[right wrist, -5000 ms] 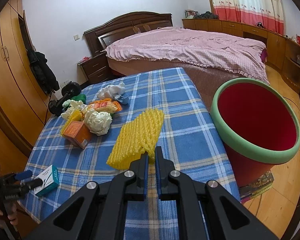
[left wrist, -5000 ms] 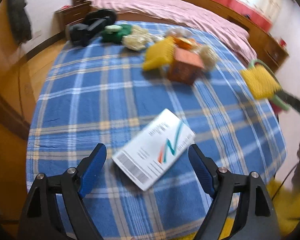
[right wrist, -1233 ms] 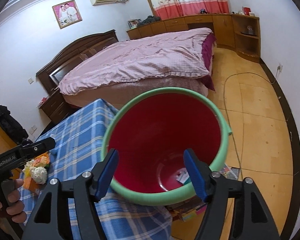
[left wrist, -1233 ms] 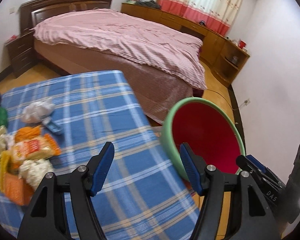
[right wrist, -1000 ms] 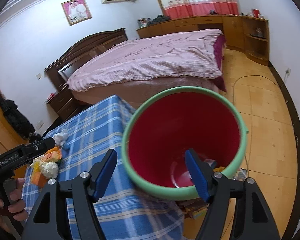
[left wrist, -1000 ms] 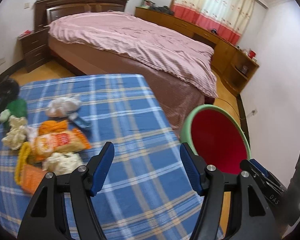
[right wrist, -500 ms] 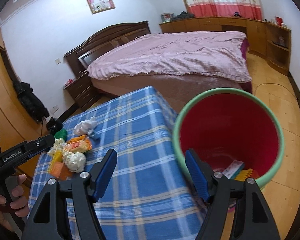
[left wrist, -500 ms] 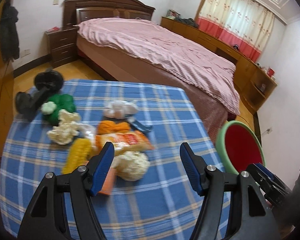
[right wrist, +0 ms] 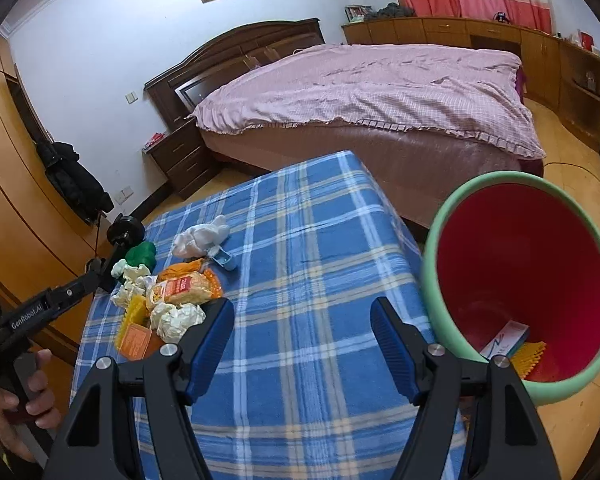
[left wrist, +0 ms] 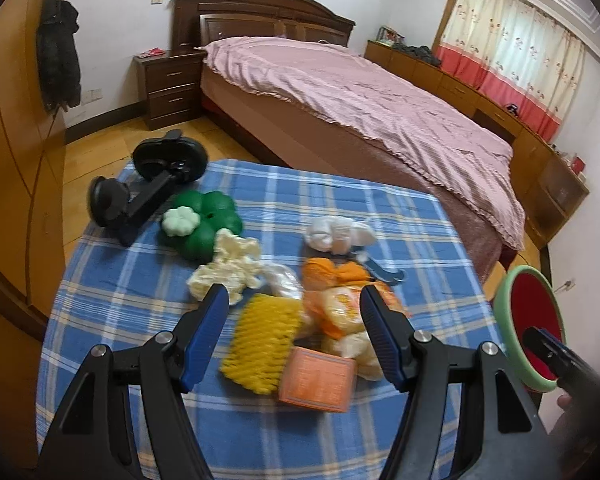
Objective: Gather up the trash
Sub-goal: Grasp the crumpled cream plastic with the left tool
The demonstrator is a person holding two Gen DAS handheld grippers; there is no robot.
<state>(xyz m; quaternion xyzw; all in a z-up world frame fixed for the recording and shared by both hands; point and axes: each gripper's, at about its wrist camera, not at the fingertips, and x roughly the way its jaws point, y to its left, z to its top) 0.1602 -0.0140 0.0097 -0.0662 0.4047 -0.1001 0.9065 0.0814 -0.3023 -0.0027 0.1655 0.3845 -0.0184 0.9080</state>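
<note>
While both jaws are standing wide and empty, the left gripper [left wrist: 294, 334] is nearing the yellow foam net [left wrist: 262, 350]; the red bin [right wrist: 520, 280] is waiting right.

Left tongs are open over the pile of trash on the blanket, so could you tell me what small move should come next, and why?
Probably lower the left tongs onto the yellow foam net and close. They are open, empty, and the net lies between their tips, nearest of the pile. The red bin already holds a box and another net, so more trash remains to collect.
</note>
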